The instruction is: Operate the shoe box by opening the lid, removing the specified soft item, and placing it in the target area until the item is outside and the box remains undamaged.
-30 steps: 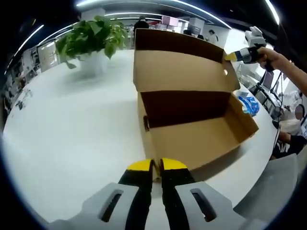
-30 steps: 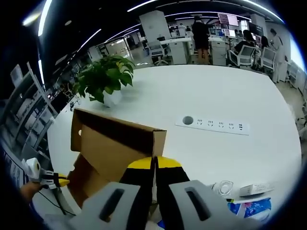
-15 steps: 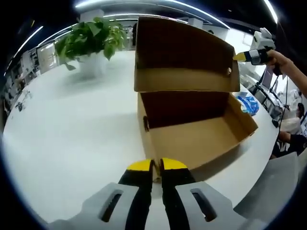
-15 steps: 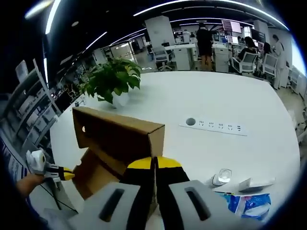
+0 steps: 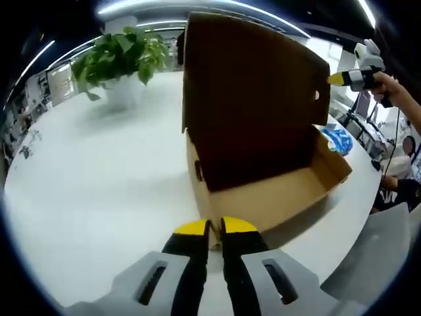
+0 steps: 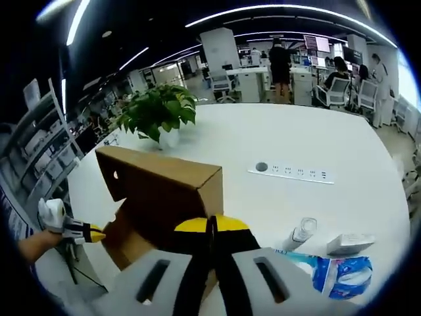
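Two grippers are on one cardboard shoe box (image 5: 263,191) sitting on a big white table (image 5: 99,184). The left gripper (image 5: 216,228) has its yellow-tipped jaws pressed together right at the box's near corner, looks like it's pinching the wall edge there, though I can't tell for sure that cardboard is between them. The right gripper (image 6: 212,224) has its jaws squeezed on the corner of the lid (image 6: 164,181), and in the left gripper view you can see it (image 5: 342,78) up at the lid's far corner, with the person's hand (image 5: 388,89) behind it.

The lid (image 5: 253,99) is swung up, standing roughly upright on its hinge, dark inside facing the left gripper's camera. The part of the box floor I can see looks bare; no soft item visible, the rest is in shadow.

Around it: a potted plant (image 6: 158,112) further back on the table, a power strip (image 6: 293,173) set in the tabletop, and a blue-and-white package (image 6: 342,273) near a small clear bottle (image 6: 299,234) beside the box.
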A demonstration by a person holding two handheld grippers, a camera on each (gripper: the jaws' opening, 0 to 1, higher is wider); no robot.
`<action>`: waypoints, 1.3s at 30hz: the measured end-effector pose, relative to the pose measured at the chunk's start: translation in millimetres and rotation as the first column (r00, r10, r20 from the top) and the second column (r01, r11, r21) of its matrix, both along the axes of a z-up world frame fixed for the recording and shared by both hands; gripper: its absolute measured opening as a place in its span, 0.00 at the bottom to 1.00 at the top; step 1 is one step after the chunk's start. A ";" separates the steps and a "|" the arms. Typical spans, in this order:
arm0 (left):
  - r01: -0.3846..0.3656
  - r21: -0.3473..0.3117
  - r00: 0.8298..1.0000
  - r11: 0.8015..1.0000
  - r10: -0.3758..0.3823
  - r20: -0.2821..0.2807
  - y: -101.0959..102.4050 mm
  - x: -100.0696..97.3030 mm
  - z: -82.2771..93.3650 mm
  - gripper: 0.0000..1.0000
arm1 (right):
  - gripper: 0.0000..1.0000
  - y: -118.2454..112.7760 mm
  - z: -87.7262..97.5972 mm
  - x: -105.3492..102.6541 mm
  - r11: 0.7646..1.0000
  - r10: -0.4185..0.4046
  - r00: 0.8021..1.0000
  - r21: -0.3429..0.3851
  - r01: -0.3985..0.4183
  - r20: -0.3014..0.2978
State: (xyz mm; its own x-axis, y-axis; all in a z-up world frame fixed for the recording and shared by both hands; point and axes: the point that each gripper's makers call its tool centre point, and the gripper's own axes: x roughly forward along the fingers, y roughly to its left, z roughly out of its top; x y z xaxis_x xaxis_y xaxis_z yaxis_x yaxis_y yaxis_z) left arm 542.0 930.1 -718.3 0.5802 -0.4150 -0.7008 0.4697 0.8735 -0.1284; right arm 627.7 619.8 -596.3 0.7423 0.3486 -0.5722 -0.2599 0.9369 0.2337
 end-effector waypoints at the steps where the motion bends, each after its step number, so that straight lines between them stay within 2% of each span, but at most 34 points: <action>1: 0.002 0.003 1.000 1.000 -0.002 0.001 -0.2 -0.1 0.1 0.04 | 0.00 0.5 0.1 -2.6 1.000 -0.002 1.000 0.002 0.002 0.004; 5: -0.001 -0.002 1.000 1.000 0.001 -0.003 -0.2 0.2 0.3 0.04 | 0.00 1.9 -0.3 -11.6 1.000 -0.016 1.000 0.015 0.016 0.015; 15: 0.007 0.011 1.000 1.000 -0.007 0.012 -0.8 0.7 2.7 0.05 | 0.00 6.1 -1.8 -27.3 0.999 -0.033 0.997 -0.027 0.035 0.073; 18: 0.008 0.025 1.000 1.000 -0.009 0.025 -1.1 1.3 5.6 0.05 | 0.01 6.8 -2.4 -30.9 0.999 -0.038 0.996 -0.028 0.041 0.079; 21: 0.002 0.009 0.999 1.000 -0.002 0.038 -1.2 3.3 12.2 0.07 | 0.01 6.9 -3.5 -35.5 0.999 -0.045 0.995 -0.024 0.047 0.087; 30: -0.006 0.008 0.993 1.000 0.005 0.116 1.8 10.9 39.3 0.13 | 0.01 9.5 -7.8 -49.0 0.998 -0.046 0.994 -0.027 0.049 0.102; 39: -0.048 0.012 0.969 0.999 0.044 0.242 17.6 27.3 85.1 0.18 | 0.02 12.9 -17.7 -65.3 0.999 -0.039 0.994 -0.031 0.043 0.102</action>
